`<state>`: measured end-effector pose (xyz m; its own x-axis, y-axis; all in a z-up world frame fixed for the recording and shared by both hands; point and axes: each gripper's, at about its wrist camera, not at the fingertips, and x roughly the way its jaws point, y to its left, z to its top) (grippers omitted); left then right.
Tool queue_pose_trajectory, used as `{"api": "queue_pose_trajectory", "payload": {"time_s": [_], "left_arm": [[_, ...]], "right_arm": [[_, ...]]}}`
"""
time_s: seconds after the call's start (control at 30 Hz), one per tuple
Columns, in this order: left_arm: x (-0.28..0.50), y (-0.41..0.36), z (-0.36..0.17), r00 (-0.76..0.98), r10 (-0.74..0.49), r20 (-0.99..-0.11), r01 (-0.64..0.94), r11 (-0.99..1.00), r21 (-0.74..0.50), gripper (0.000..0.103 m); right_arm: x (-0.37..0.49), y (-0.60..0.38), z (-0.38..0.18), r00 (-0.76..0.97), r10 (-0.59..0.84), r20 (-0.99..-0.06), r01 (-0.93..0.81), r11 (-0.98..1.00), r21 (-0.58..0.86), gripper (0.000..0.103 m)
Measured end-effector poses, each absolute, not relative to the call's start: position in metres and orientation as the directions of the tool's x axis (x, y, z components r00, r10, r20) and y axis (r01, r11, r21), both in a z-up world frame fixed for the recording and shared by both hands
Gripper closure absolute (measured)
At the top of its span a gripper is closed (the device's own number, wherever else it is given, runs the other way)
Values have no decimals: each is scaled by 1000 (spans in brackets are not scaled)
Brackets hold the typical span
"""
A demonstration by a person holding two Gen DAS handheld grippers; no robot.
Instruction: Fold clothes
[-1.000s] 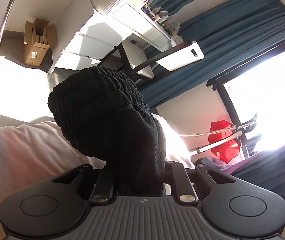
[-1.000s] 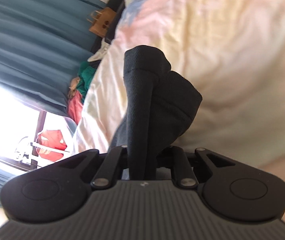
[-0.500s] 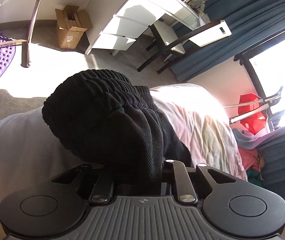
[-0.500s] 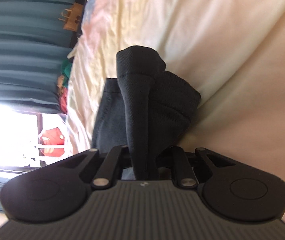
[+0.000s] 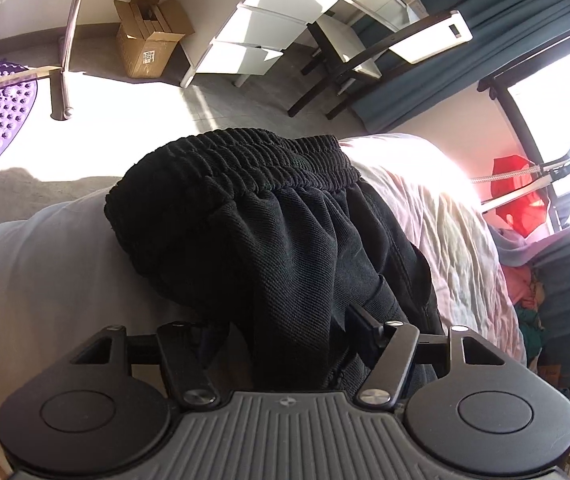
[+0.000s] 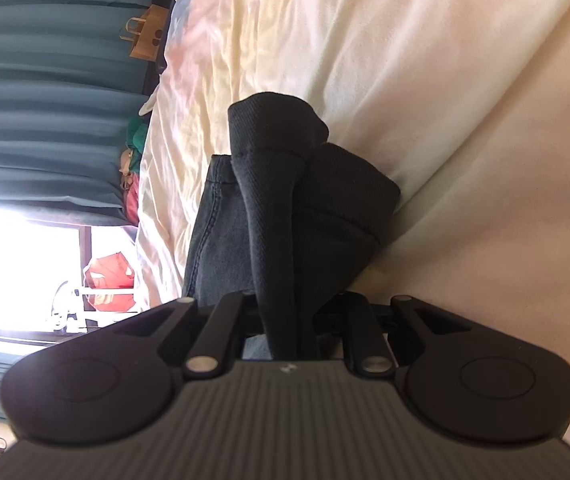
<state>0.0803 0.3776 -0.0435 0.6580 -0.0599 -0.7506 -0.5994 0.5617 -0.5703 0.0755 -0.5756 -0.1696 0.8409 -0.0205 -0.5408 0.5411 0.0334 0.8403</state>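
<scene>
The left gripper [image 5: 285,344], jaws spread apart, has black ribbed-waistband trousers [image 5: 269,216] draped between them. The right gripper [image 6: 285,320] is clamped on the trousers' hem above a pale crumpled bedsheet [image 6: 425,60].

1. In the left wrist view, the trousers [image 5: 285,240] lie on the bed [image 5: 437,216], directly ahead of the left gripper [image 5: 289,332], waistband [image 5: 245,160] at the far end.
2. Beyond the bed is floor, with a cardboard box [image 5: 147,40] to the left of a drawer unit [image 5: 253,40].
3. A chair [image 5: 345,52] stands to the right of the drawers.
4. In the right wrist view, a bunched part of the trousers [image 6: 305,208] rises from the right gripper [image 6: 291,336], with the bed [image 6: 405,60] behind.
</scene>
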Motion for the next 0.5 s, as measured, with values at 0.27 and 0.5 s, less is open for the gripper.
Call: {"api": "queue_pose_trajectory", "payload": {"time_s": [0.27, 0.5], "left_arm": [[45, 347, 31, 729, 169, -664, -546, 728, -415, 23], [78, 266, 61, 802, 149, -578, -408, 845, -347, 21]], "right_arm": [[60, -574, -169, 857, -30, -515, 516, 22, 856, 88], [57, -573, -161, 865, -50, -499, 501, 57, 864, 88]]}}
